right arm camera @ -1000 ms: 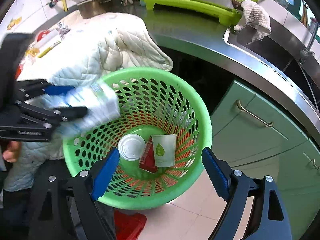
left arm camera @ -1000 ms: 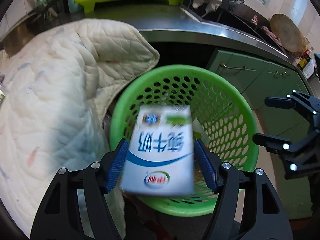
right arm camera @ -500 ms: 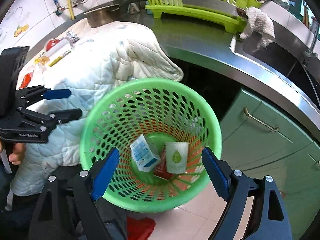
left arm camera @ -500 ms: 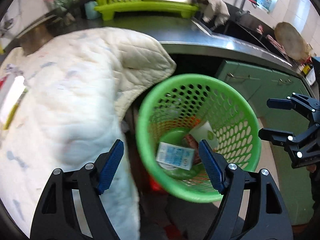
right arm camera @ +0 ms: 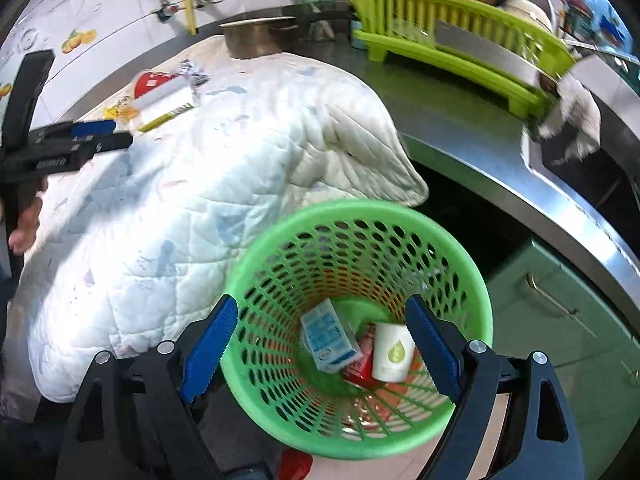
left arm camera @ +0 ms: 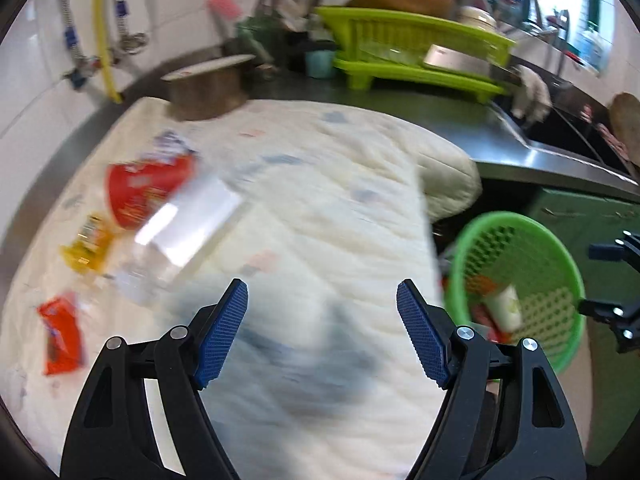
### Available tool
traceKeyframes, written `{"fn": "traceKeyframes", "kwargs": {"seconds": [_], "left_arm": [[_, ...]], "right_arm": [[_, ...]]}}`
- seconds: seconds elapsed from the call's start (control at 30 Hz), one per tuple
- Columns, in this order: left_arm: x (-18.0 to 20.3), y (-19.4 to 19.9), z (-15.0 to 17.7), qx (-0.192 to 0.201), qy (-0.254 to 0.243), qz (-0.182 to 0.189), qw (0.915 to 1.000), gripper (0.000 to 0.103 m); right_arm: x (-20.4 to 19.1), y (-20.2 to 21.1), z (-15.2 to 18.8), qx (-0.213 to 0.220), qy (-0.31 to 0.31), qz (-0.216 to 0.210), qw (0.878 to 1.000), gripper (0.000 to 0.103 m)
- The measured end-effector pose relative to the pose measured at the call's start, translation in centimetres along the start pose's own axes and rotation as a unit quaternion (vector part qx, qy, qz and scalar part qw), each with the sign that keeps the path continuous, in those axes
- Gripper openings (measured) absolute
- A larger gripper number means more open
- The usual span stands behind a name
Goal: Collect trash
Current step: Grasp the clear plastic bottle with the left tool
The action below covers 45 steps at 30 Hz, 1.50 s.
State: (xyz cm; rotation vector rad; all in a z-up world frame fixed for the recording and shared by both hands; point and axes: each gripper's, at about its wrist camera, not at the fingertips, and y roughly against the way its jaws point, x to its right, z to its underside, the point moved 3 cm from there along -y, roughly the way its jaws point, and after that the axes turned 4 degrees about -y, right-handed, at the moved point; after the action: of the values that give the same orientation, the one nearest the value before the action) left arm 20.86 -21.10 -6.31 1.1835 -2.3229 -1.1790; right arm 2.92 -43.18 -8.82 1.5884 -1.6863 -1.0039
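On the quilted cloth covering the surface, trash lies at the left: an orange packet, a yellow wrapper, a red pouch and a blurred white box; the left gripper hangs above the cloth, jaws spread wide, holding nothing; right of it the green basket holds a milk carton, a red wrapper and a paper cup; the right gripper hovers over the basket, jaws wide and empty.
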Motion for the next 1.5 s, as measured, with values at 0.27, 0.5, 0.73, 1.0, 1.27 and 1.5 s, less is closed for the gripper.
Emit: {"fn": "traceKeyframes", "kwargs": {"seconds": [0.27, 0.5, 0.73, 1.0, 1.27, 1.5], "left_arm": [[-8.1, -1.7, -2.4, -0.003, 0.034, -0.031, 0.9989, 0.079], [-11.8, -4.9, -3.8, -0.015, 0.035, -0.018, 0.9991, 0.087], [-13.0, -7.6, -3.9, -0.033, 0.039, 0.066, 0.9965, 0.090], [-12.0, -10.2, -3.7, -0.057, 0.019, 0.089, 0.9942, 0.088], [-9.6, -8.9, -3.2, -0.065, -0.023, 0.086, 0.9939, 0.062], [-8.0, -8.9, -2.5, -0.067, -0.075, 0.044, 0.9940, 0.057]], "right_arm": [[-2.6, -0.6, -2.1, 0.005, 0.018, -0.019, 1.000, 0.084], [-4.1, -1.9, -3.2, 0.000, 0.027, -0.028, 0.999, 0.084], [-4.9, -3.6, -3.7, -0.012, 0.030, -0.032, 0.999, 0.084], [-5.2, -4.5, -3.8, -0.019, 0.033, -0.032, 0.999, 0.085], [-5.1, -4.5, -3.6, -0.016, 0.029, -0.037, 0.999, 0.085], [-5.3, -4.1, -3.6, -0.011, 0.031, -0.042, 0.999, 0.085]]}}
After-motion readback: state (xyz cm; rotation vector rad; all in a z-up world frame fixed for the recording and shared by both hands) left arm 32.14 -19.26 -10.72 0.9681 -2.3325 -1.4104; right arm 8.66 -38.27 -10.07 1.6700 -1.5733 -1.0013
